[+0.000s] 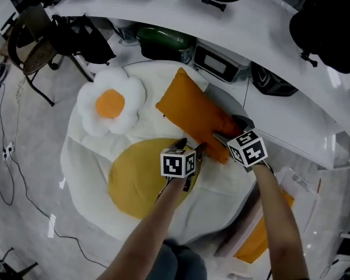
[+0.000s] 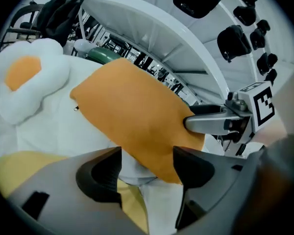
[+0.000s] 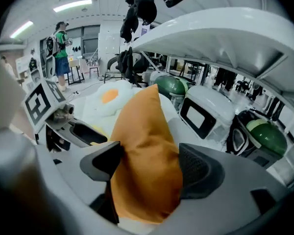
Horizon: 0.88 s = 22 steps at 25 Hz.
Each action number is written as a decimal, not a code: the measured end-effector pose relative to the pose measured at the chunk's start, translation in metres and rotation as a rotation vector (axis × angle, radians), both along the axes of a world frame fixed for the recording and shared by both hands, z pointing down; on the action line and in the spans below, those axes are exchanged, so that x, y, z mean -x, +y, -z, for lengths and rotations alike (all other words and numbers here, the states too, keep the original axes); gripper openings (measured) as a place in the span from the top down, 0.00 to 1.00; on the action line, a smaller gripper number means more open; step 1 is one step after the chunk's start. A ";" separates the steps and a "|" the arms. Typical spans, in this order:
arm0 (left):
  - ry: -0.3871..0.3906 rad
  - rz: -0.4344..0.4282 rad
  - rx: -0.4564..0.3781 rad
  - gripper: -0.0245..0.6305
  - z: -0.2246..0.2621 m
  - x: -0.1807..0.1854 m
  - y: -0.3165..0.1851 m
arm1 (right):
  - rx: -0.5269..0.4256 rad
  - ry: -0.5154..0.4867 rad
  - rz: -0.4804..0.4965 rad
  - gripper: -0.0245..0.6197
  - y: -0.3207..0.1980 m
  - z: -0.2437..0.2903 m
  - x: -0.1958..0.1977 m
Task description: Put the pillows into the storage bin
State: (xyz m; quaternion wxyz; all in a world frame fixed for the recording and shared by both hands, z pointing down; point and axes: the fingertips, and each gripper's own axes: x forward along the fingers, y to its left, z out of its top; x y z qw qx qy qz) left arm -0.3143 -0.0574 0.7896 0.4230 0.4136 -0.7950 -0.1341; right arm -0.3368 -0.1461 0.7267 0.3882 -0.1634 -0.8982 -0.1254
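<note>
**Orange pillow (image 1: 192, 112) between both pairs of jaws**

Nearest to the person, at the lower right of the head view, a clear plastic box (image 1: 300, 185) stands on the floor with something orange inside it. It is beside the big white cushion (image 1: 87, 174).

The left gripper (image 1: 191, 146) and the right gripper (image 1: 230, 130) meet at the near end of the orange pillow, close to each other. In the left gripper view the jaws stand wide apart. One corner of the pillow reaches into the gap and lies against the right-hand jaw only, so nothing is held. In the right gripper view the jaws are also spread wide. The pillow's end fills the whole gap and touches both pads, but I see no firm squeeze.

The orange pillow lies slanted on the big white cushion, just beyond its yellow round patch (image 1: 137, 177). To the left, apart from it, rests a fried-egg pillow (image 1: 111, 105), white with an orange middle.

Farther away, a white box with a dark window (image 1: 219, 66) and a green round thing (image 1: 163, 39) sit under a curved white surface (image 1: 221, 34).
</note>
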 end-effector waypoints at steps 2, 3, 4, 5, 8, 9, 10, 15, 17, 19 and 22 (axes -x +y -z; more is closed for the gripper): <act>0.003 -0.014 -0.008 0.47 -0.013 0.004 -0.010 | 0.040 0.015 0.010 0.41 0.000 -0.013 0.000; 0.006 -0.021 -0.014 0.47 -0.018 0.005 -0.014 | 0.054 0.019 0.008 0.41 -0.001 -0.018 -0.001; 0.012 -0.027 -0.021 0.47 -0.022 0.005 -0.018 | 0.065 0.021 0.002 0.43 -0.003 -0.023 -0.002; 0.018 -0.030 -0.028 0.47 -0.026 0.006 -0.021 | 0.073 0.022 -0.005 0.45 -0.004 -0.027 -0.003; 0.022 -0.035 -0.041 0.47 -0.032 0.006 -0.026 | 0.057 0.027 -0.003 0.51 -0.002 -0.033 -0.005; 0.019 -0.035 -0.036 0.49 -0.033 0.006 -0.025 | 0.049 0.027 0.002 0.53 0.000 -0.034 -0.005; 0.019 -0.035 -0.031 0.51 -0.032 0.007 -0.025 | 0.042 0.025 0.003 0.56 0.001 -0.034 -0.006; 0.037 -0.050 -0.041 0.65 -0.025 -0.001 -0.022 | 0.006 -0.029 0.010 0.68 0.007 -0.024 -0.015; 0.042 -0.051 -0.035 0.67 -0.019 -0.005 -0.016 | 0.010 -0.053 0.019 0.73 0.015 -0.014 -0.021; 0.020 -0.063 -0.025 0.68 -0.004 -0.009 -0.012 | 0.046 -0.071 -0.002 0.76 0.018 0.001 -0.028; -0.040 -0.102 -0.003 0.68 0.033 -0.015 -0.009 | 0.127 -0.096 -0.078 0.76 0.013 0.032 -0.041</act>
